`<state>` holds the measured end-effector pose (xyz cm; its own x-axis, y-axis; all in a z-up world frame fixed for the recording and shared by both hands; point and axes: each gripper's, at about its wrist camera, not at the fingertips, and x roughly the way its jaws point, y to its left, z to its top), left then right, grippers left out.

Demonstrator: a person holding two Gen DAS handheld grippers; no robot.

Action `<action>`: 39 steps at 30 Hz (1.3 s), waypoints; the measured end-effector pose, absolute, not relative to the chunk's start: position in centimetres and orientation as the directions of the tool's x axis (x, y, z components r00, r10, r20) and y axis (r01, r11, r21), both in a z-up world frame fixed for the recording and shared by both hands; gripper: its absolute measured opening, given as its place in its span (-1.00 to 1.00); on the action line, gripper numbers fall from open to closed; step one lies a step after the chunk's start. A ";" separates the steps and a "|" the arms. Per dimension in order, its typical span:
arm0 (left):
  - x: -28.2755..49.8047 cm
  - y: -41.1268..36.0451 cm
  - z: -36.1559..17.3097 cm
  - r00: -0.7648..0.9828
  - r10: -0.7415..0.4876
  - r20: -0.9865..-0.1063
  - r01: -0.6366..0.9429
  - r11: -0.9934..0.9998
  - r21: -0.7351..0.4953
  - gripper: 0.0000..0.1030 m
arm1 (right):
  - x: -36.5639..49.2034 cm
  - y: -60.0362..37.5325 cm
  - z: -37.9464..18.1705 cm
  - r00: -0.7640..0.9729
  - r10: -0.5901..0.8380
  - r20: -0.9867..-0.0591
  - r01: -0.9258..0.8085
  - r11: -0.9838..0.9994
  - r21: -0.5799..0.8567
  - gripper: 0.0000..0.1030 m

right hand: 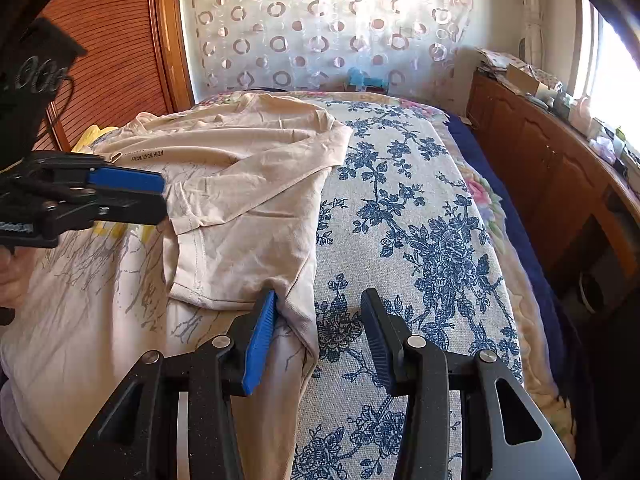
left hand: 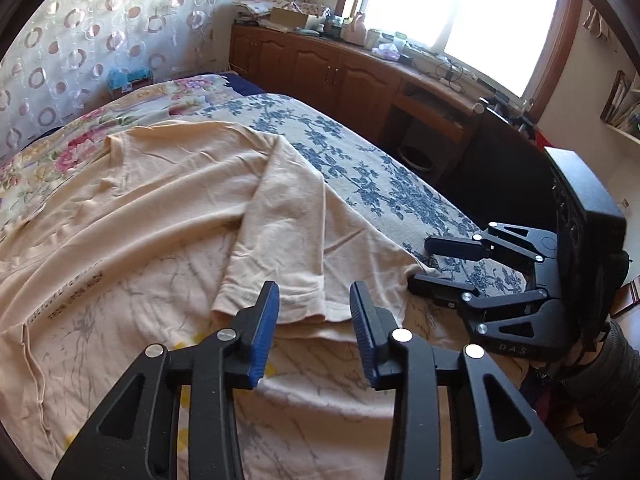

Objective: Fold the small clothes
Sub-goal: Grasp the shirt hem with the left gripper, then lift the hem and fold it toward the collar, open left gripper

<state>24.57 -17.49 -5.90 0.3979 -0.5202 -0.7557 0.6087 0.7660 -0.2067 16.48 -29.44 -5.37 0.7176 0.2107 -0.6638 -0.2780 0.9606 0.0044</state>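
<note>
While the left gripper (left hand: 314,304) hovered with jaws parted and nothing between them, a beige T-shirt (left hand: 168,208) lay spread on the floral bedspread (left hand: 380,176), its folded-in sleeve (left hand: 280,240) just ahead at twelve o'clock; the right gripper (left hand: 420,264) sat at three o'clock by the shirt's edge. Seen from the right wrist, the right gripper (right hand: 318,332) was released, its left pad touching the shirt's hem (right hand: 296,312); the left gripper reached in at nine o'clock.

Cream T-shirt (left hand: 168,200), printed front up, spread wrinkled across the flowered bed (right hand: 400,216), one short sleeve (left hand: 280,240) folded inward over its body
</note>
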 end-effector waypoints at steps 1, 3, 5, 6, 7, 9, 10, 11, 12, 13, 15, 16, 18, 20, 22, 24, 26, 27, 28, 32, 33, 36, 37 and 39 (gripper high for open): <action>24.6 -17.9 -6.0 0.392 -0.513 -0.764 0.617 0.762 -0.195 -0.26 | 16.5 -29.5 -5.3 0.717 0.211 -0.664 -0.278 0.961 0.005 -0.11; 24.6 -18.8 -6.2 0.383 -0.488 -0.784 0.633 0.757 -0.162 -0.26 | 16.5 -29.6 -5.3 0.717 0.213 -0.664 -0.279 0.960 0.007 -0.11; 24.8 -19.5 -6.8 0.383 -0.452 -0.806 0.639 0.760 -0.122 -0.26 | 16.5 -29.6 -5.3 0.717 0.213 -0.664 -0.278 0.961 0.007 -0.11; 24.9 -19.8 -7.1 0.387 -0.428 -0.817 0.639 0.763 -0.097 -0.26 | 16.5 -29.5 -5.3 0.717 0.212 -0.664 -0.278 0.961 0.007 -0.11; 24.9 -20.0 -7.4 0.392 -0.409 -0.824 0.640 0.765 -0.075 -0.29 | 16.6 -29.5 -5.3 0.717 0.212 -0.664 -0.278 0.960 0.006 -0.11; 24.9 -20.2 -7.4 0.413 -0.387 -0.824 0.641 0.767 -0.038 -0.43 | 16.6 -29.6 -5.3 0.717 0.212 -0.664 -0.278 0.960 0.005 -0.11; 24.9 -20.2 -7.4 0.417 -0.380 -0.826 0.640 0.767 -0.030 -0.46 | 16.6 -29.6 -5.3 0.717 0.211 -0.665 -0.278 0.961 0.005 -0.11; 25.0 -20.1 -7.3 0.418 -0.378 -0.826 0.640 0.768 -0.029 -0.63 | 16.5 -29.6 -5.2 0.717 0.211 -0.665 -0.278 0.961 0.005 -0.11; 25.1 -20.0 -7.2 0.425 -0.376 -0.823 0.635 0.772 -0.024 -0.90 | 16.5 -29.5 -5.2 0.717 0.210 -0.664 -0.278 0.960 0.004 -0.11; 25.3 -20.0 -7.1 0.430 -0.375 -0.821 0.630 0.776 -0.024 -0.92 | 16.5 -29.6 -5.2 0.717 0.210 -0.664 -0.278 0.960 0.003 -0.11; 25.7 -19.1 -6.0 0.454 -0.400 -0.796 0.613 0.789 -0.046 -0.92 | 16.5 -29.6 -5.2 0.718 0.210 -0.664 -0.279 0.960 0.002 -0.11; 26.1 -18.3 -5.4 0.476 -0.409 -0.779 0.591 0.805 -0.062 -0.93 | 16.5 -29.6 -5.2 0.718 0.209 -0.664 -0.279 0.960 0.001 -0.11; 27.1 -16.5 -3.9 0.517 -0.430 -0.740 0.540 0.835 -0.109 -0.93 | 16.5 -29.6 -5.2 0.718 0.209 -0.664 -0.279 0.960 0.001 -0.11; 28.0 -14.6 -2.5 0.559 -0.439 -0.703 0.489 0.860 -0.149 -0.94 | 16.5 -29.5 -5.2 0.718 0.209 -0.664 -0.279 0.960 0.001 -0.11; 28.8 -12.5 -1.4 0.596 -0.436 -0.674 0.441 0.879 -0.179 -0.94 | 16.5 -29.5 -5.2 0.718 0.209 -0.664 -0.279 0.960 0.001 -0.11; 29.2 -11.1 -1.1 0.612 -0.424 -0.667 0.412 0.891 -0.188 -0.94 | 16.5 -29.5 -5.2 0.718 0.209 -0.664 -0.279 0.960 0.000 -0.11; 29.5 -10.0 -1.3 0.624 -0.405 -0.668 0.387 0.903 -0.186 -0.94 | 16.5 -29.5 -5.2 0.718 0.209 -0.664 -0.279 0.960 0.000 -0.11; 29.6 -9.7 -1.5 0.622 -0.404 -0.671 0.381 0.904 -0.192 -0.94 | 16.5 -29.5 -5.2 0.718 0.208 -0.664 -0.279 0.960 0.000 -0.11; 29.7 -9.1 -1.8 0.623 -0.401 -0.671 0.370 0.907 -0.199 -0.94 | 16.5 -29.5 -5.2 0.718 0.208 -0.664 -0.279 0.960 -0.001 -0.11; 29.3 -8.6 -2.5 0.622 -0.396 -0.675 0.363 0.910 -0.199 -0.94 | 16.5 -29.6 -5.2 0.718 0.209 -0.664 -0.280 0.960 0.000 -0.11; 28.9 -8.7 -2.7 0.620 -0.392 -0.680 0.371 0.910 -0.186 -0.94 | 16.5 -29.6 -5.2 0.718 0.211 -0.664 -0.280 0.960 0.001 -0.11; 27.7 -8.6 -2.6 0.630 -0.388 -0.673 0.381 0.909 -0.168 -0.94 | 16.4 -29.6 -5.2 0.718 0.213 -0.663 -0.283 0.959 0.002 -0.11; 27.4 -8.4 -2.3 0.638 -0.393 -0.662 0.382 0.908 -0.172 -0.94 | 16.4 -29.6 -5.2 0.718 0.213 -0.663 -0.284 0.959 0.000 -0.11; 26.4 -7.5 -1.4 0.655 -0.413 -0.633 0.383 0.903 -0.193 -0.94 | 16.4 -29.6 -5.2 0.718 0.212 -0.663 -0.285 0.959 -0.002 -0.11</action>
<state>26.36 -7.51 -1.45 0.6546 -0.4126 -0.6335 0.3831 0.9034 -0.1926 16.38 -29.57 -5.20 0.7179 0.2117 -0.6632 -0.2849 0.9586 -0.0024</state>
